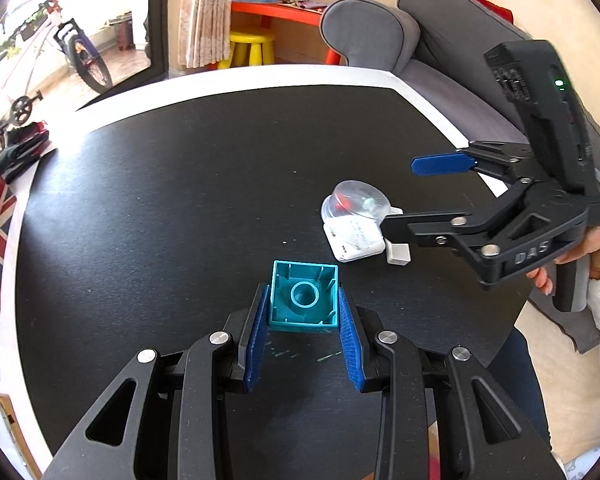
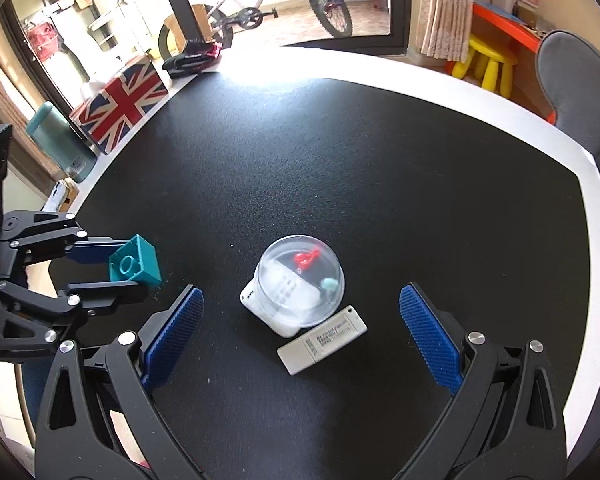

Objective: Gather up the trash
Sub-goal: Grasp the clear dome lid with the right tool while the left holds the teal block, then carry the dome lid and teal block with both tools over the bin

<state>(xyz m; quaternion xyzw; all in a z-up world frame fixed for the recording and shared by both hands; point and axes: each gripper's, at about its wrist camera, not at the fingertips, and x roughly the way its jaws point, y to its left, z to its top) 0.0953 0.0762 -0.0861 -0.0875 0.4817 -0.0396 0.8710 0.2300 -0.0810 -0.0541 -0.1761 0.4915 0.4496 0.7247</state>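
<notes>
My left gripper [image 1: 303, 304] is shut on a teal toy brick [image 1: 304, 298], hollow underside toward the camera; the right wrist view shows the same brick [image 2: 136, 266] held above the black table [image 2: 380, 160]. My right gripper [image 2: 300, 322] is open wide, its blue pads [image 2: 428, 338] apart on either side of a small pile. The pile is a clear plastic dome [image 2: 302, 276] with red and pale green bits inside, lying on a white packet [image 2: 268, 312], with a white stick-shaped device [image 2: 322, 340] beside it. In the left wrist view the right gripper [image 1: 400, 196] hovers at the dome [image 1: 356, 202].
A Union Jack box [image 2: 120, 104], a teal container [image 2: 60, 140] and a dark folded item [image 2: 192, 60] stand along the table's white left rim. A grey sofa [image 1: 440, 40] lies beyond the right edge. A yellow stool [image 1: 252, 46] and a bicycle [image 1: 88, 60] are farther back.
</notes>
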